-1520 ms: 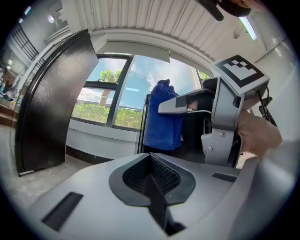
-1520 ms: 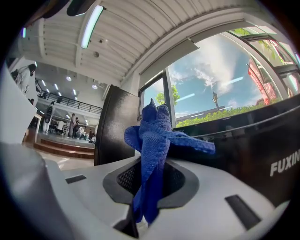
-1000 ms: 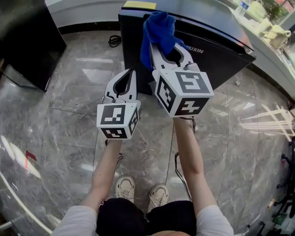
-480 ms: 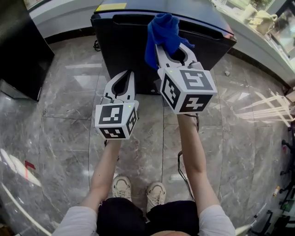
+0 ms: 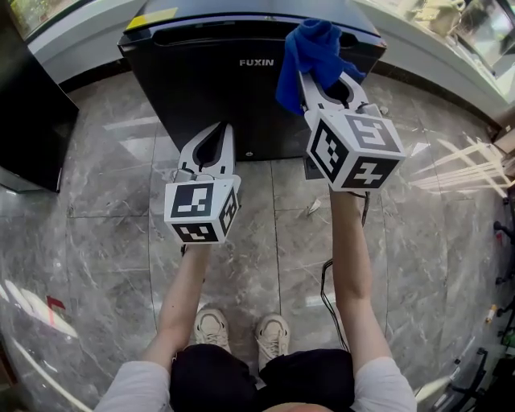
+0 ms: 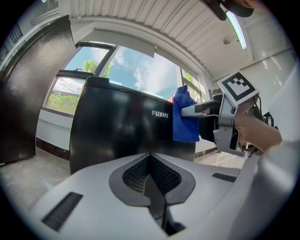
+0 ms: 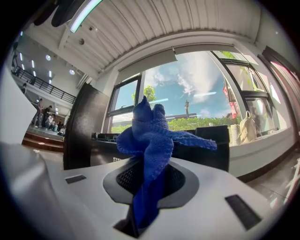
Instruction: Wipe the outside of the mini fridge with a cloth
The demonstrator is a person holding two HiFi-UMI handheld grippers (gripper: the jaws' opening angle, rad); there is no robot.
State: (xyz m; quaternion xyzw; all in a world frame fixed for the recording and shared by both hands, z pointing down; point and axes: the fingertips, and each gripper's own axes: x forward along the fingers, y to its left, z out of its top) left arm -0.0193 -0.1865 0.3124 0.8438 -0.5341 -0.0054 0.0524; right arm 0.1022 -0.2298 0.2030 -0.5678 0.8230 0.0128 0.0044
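Fridge (image 5: pixel 217 88) stands on the floor (image 5: pixel 105 201) straight ahead of both grippers, front facing them. Right gripper (image 5: pixel 322 74), the nearer one, is clamped on the cloth (image 5: pixel 312 44), held at the fridge's upper right front corner. Left gripper (image 5: pixel 216 129) hangs lower, pinched together on nothing.

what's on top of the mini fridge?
Mini fridge top: yellow label at left corner. Blue cloth in the right gripper hides the right corner; rest out of frame.

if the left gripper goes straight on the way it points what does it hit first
Most likely the mini fridge: the left gripper, jaws shut and empty, aims at its black front, below the FUXIN logo. Nothing shows between them; depth is unclear.
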